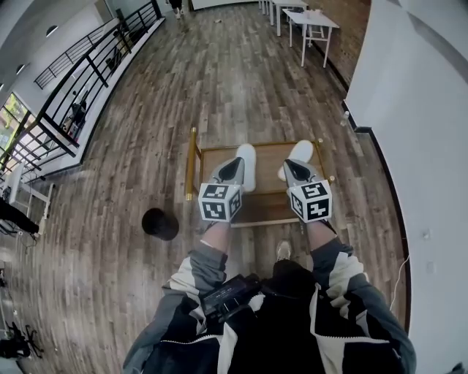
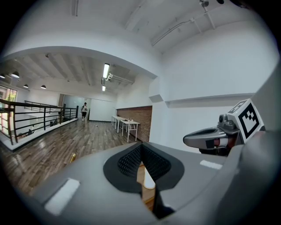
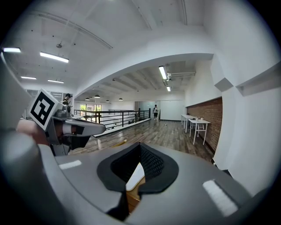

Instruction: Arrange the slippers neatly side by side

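Note:
Two white slippers lie apart on a low wooden table [image 1: 265, 191]: the left slipper [image 1: 248, 167] and the right slipper [image 1: 300, 153]. My left gripper [image 1: 235, 163] hovers at the near end of the left slipper, jaws shut with nothing between them. My right gripper [image 1: 289, 166] hovers just short of the right slipper, also shut and empty. In the left gripper view the closed jaws of the left gripper [image 2: 141, 150] show a strip of white slipper [image 2: 149, 180] below them. The right gripper view shows the right gripper [image 3: 139, 148] above a white slipper [image 3: 134, 174].
The table has brass corner posts [image 1: 194, 133]. A black round object [image 1: 160, 223] sits on the wood floor to the table's left. A white wall [image 1: 417, 109] runs along the right. White tables [image 1: 311, 22] stand far back, and a railing [image 1: 80, 69] lines the left side.

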The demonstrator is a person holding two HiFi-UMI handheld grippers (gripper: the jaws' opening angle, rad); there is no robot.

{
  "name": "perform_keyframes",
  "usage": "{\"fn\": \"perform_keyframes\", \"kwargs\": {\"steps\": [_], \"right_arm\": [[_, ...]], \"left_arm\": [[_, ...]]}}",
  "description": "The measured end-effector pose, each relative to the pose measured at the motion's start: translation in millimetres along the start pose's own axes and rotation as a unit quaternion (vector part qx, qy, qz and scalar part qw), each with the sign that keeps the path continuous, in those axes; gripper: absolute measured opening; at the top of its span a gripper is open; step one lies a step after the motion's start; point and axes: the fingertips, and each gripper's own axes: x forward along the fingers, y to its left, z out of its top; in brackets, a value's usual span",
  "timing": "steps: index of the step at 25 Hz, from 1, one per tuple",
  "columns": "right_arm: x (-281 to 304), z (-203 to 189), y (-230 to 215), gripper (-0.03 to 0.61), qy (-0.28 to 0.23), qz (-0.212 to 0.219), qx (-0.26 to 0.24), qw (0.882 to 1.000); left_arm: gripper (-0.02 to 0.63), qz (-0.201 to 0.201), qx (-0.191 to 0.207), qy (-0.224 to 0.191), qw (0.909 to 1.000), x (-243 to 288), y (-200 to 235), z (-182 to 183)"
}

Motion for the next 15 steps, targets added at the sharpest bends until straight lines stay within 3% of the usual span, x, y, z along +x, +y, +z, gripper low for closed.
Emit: {"fn": "perform_keyframes", "kwargs": {"steps": [15], "right_arm": [[153,15,-120,0.005,0.022,0.024,0.009,0.999]], "left_arm": [[0.009,0.041,-0.023,0.023,0.9986,165,72,8]]}}
